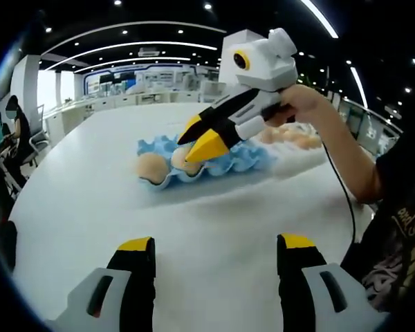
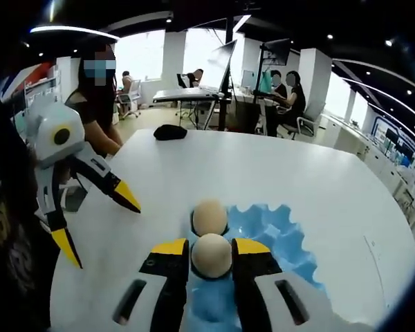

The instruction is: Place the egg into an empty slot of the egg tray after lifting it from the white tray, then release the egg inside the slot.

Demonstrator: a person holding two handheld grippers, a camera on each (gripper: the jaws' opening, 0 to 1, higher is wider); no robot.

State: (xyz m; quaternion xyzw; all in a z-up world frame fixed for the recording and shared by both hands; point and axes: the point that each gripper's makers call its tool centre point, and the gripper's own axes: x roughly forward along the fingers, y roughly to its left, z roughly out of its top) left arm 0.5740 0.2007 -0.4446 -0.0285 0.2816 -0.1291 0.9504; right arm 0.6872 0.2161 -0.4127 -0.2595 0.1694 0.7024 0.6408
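Right gripper — yellow-tipped jaws clamped on pale beige egg, held just over blue moulded egg tray on white table. Second beige egg sits in slot just beyond. Left gripper — jaws wide apart, nothing between, near table.

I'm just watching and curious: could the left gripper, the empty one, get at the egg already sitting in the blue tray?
Probably yes. The left gripper is open and empty, with bare white table between it and the seated egg at the blue egg tray's near edge. The right gripper, holding another egg, crowds the neighbouring slot.
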